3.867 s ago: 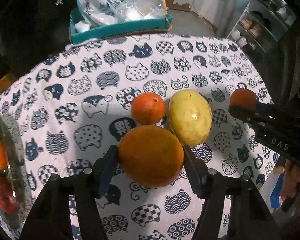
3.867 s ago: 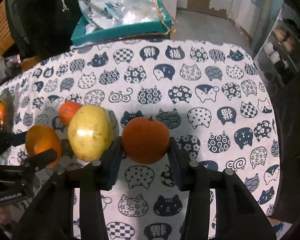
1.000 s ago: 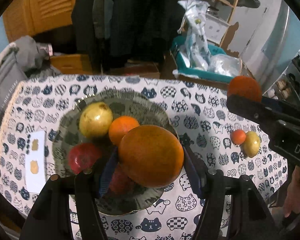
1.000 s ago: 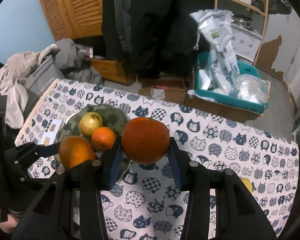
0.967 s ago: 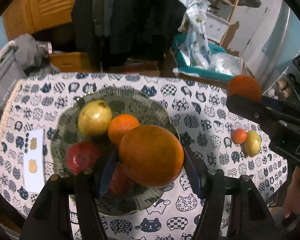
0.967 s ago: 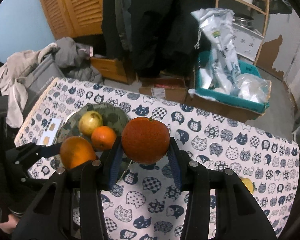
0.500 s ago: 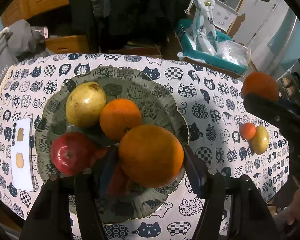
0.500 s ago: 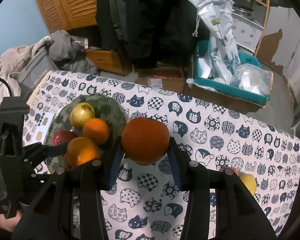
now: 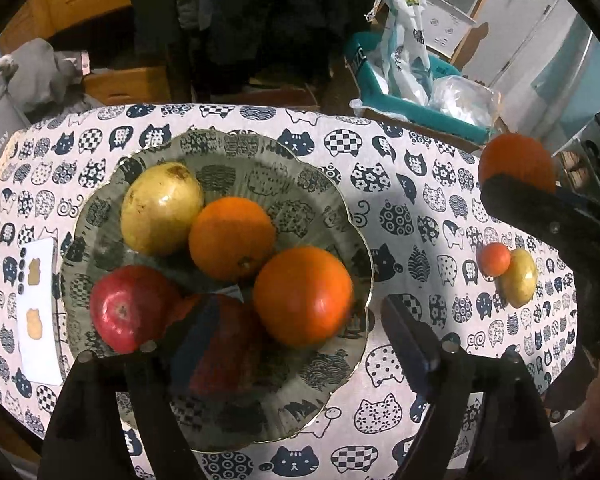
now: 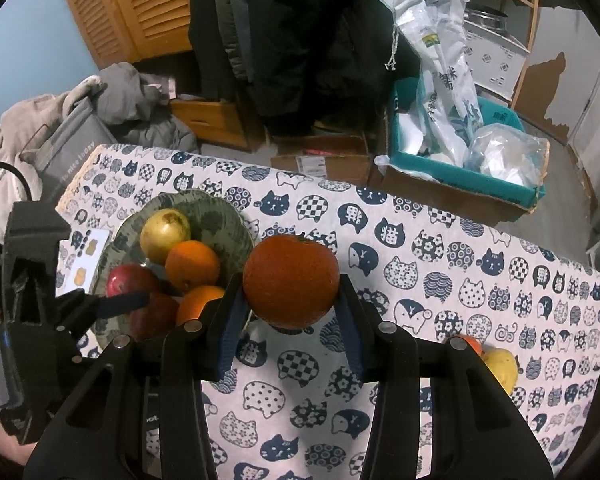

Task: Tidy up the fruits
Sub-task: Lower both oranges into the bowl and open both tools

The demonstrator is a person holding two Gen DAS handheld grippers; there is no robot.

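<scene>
Left wrist view: looking down on the plate (image 9: 332,184), filled with a yellow-green fruit (image 9: 162,208), a small orange (image 9: 232,238), a red apple (image 9: 130,308), a darker red fruit (image 9: 224,344) partly hidden by the left finger, and a big orange (image 9: 303,295). Left gripper (image 9: 296,340) spread wide above the plate, fingers well clear of the big orange on both sides, touching nothing; orange resting at the plate's right side, blurred slightly. Off to the right, raised over the tablecloth (image 9: 412,216), the right gripper (image 9: 518,178) with a darker orange (image 9: 516,162) in its grip. Further right on the cloth, a tiny orange fruit (image 9: 495,259) touching a yellow fruit (image 9: 519,277), both well apart from the plate.

Right wrist view: right gripper (image 10: 291,316) clamped on the darker orange (image 10: 291,280), a pad pressed to each flank, carried above the cloth. Plate (image 10: 228,224) down and to the left of it, near but not yet under the fruit. Likely need: a shift leftward before letting go, with the free spot seemingly at the plate's far right rim. Left gripper (image 10: 118,302) low at the left over the plate, possibly in the way. Two leftover fruits at lower right, nearer to this hand.
</scene>
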